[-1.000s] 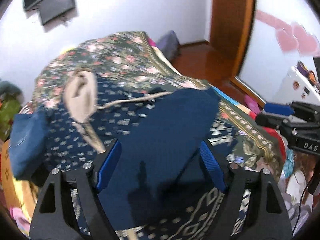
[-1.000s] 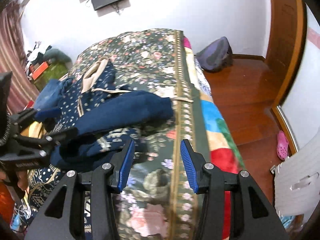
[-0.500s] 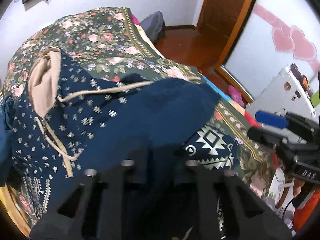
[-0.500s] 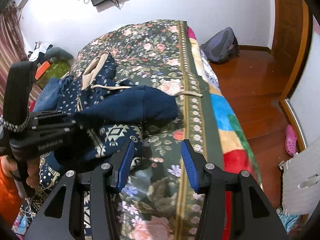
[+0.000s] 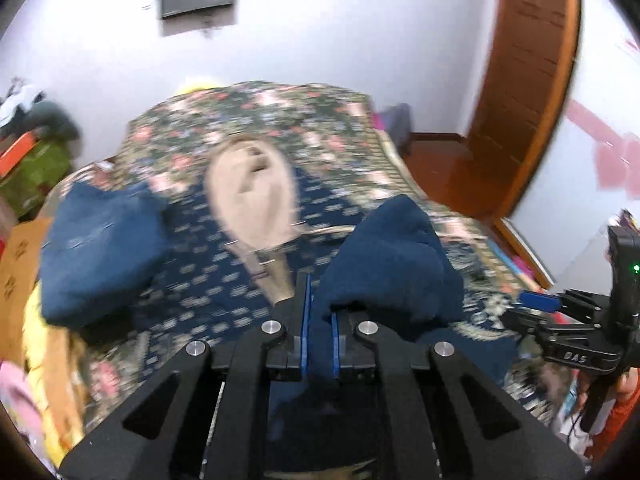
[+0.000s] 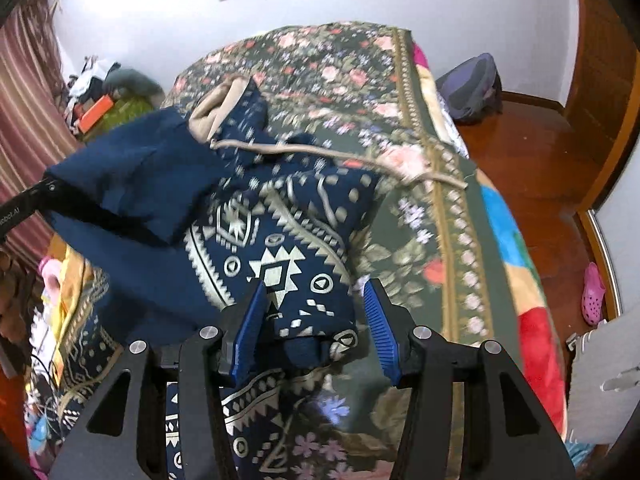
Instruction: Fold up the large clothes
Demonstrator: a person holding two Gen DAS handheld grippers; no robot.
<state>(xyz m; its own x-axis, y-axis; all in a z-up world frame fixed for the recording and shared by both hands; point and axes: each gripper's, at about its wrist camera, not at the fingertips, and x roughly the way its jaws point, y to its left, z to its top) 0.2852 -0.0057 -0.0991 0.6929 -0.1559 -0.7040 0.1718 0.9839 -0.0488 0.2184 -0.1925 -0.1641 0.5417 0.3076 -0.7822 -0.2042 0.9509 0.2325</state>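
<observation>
Left gripper (image 5: 319, 330) clamped on hoodie's (image 6: 280, 240) plain blue sleeve (image 5: 394, 264), right gripper (image 6: 316, 328) part-open, empty, over hem; likely next: fold sleeve across.

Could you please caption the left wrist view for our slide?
Left hand-held gripper shut on navy sleeve of hoodie above floral bedspread.

- The left gripper (image 5: 319, 330) is showing a black frame, silver round screws and blue ribbed pads.
- The right gripper (image 6: 316, 322) is showing the same black frame, silver screws and blue ribbed pads (image 6: 379, 322); white lettering is marking its side.
</observation>
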